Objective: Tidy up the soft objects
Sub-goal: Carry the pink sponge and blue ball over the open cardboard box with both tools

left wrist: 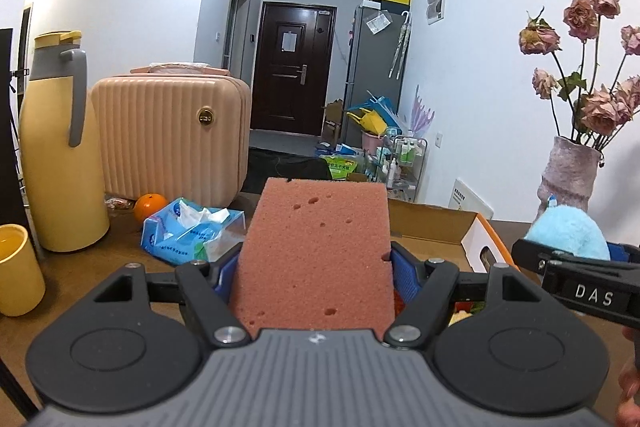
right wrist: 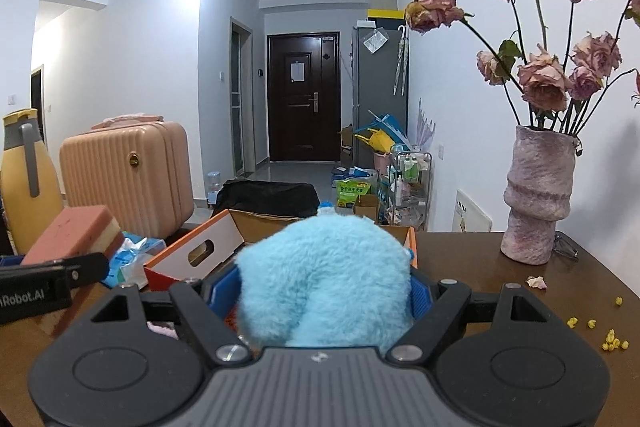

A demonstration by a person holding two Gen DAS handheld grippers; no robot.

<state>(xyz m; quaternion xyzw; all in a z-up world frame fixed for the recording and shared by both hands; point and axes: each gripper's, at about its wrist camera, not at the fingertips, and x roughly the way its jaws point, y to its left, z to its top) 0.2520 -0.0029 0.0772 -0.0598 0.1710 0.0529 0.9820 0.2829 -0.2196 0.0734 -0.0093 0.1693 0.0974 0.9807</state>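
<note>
The left gripper pinches a pink sponge in its jaws, long axis pointing forward over the cardboard box. The right gripper squeezes a blue plush toy above the bench.

The left gripper, a black two-finger tool with blue ribbed pads, was clamped on a pink porous foam sponge block, its pads pressing into both sides so the block stood up between the jaws. The right gripper, of the same black build with blue pads, gripped a fluffy light-blue plush toy the same way. Both pointed slightly downward, side by side and close together. A bit of the person's hand showed behind the right gripper.
</note>
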